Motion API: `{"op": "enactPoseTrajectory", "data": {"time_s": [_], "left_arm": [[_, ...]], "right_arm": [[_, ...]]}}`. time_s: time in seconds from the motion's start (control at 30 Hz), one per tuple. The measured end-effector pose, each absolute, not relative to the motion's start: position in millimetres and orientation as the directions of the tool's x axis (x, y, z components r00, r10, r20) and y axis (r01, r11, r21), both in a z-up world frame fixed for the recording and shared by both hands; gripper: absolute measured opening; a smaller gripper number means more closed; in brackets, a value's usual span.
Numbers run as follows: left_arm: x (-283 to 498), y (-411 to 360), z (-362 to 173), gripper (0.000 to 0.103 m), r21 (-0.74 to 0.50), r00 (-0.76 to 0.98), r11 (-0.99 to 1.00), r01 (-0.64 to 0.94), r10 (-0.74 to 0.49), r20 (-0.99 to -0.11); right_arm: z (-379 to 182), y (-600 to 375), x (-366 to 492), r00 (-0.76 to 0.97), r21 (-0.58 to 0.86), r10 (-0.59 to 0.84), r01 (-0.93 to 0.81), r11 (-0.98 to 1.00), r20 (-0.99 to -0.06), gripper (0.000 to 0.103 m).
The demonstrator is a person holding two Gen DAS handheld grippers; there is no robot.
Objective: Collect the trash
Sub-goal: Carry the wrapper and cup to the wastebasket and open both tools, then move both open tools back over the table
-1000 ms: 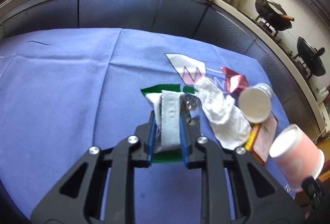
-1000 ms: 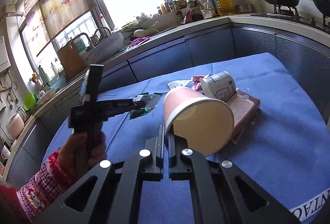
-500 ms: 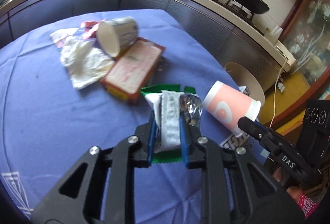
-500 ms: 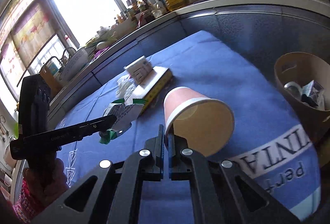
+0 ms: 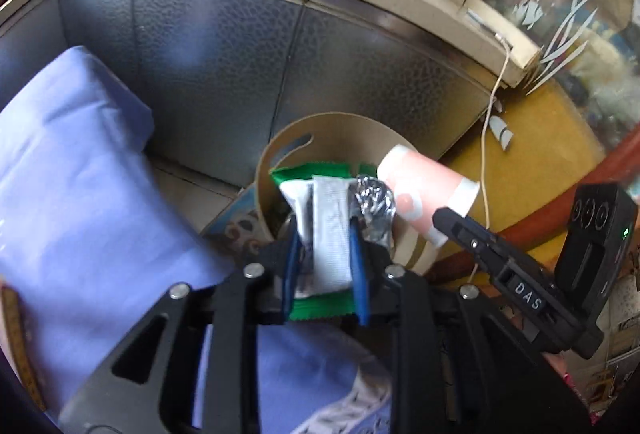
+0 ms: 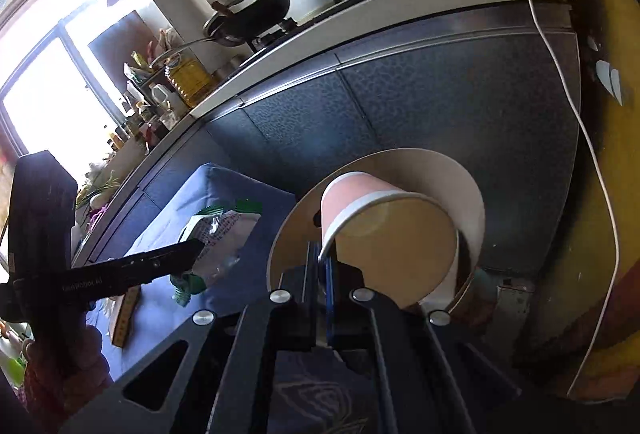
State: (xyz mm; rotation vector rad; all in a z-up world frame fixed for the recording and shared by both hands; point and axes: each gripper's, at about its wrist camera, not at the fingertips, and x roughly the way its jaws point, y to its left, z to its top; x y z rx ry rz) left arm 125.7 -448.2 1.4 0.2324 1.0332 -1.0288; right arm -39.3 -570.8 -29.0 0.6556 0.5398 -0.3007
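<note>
Hanging over the mouth of the tan bin point(image 5: 280, 150), a green-and-white snack wrapper point(image 5: 326, 230) is clamped between the jaws of the left gripper point(image 5: 324, 254), with crumpled foil point(image 5: 374, 202) pressed against its right side. A pink paper cup point(image 6: 384, 234) is pinched by its rim between the closed jaws of the right gripper point(image 6: 323, 274) and is held on its side above the same bin. The bin is seen on the floor, just beside the blue-clothed surface point(image 5: 72, 170) and before grey cabinet doors point(image 5: 208, 46). A white cable point(image 6: 576, 114) is draped down from the countertop.
</note>
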Motion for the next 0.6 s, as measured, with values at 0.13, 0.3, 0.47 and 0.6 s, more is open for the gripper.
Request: {"op": "enactPoseTrajectory", "data": {"time_s": [0.13,0.3,0.47,0.6], "left_arm": [[131,-484,-22,0.021,-0.296,0.073,0.542,0.787,-0.558,-0.826],[133,-507,-46,0.064,-0.294,0.043,0.574,0.764,-0.500,-0.865],[131,-506,-47,0.064,-0.296,0.046,0.576,0.762,-0.504,-0.862],[132,-495,-36,0.065,-0.312,0.060,0.589,0.746,-0.525,-0.849]], "right_arm": [[-40,-592,-10,0.788,0.457,-0.067,0.423,0.782,-0.613,0.002],[-58,-613,2,0.767,0.520,0.003,0.433,0.736,-0.642,0.003],[-64,-612,-17,0.776,0.566,0.017,0.444,0.694,-0.630,0.021],[-56,-603,-35,0.793,0.561,-0.031,0.458,0.690,-0.609,0.067]]}}
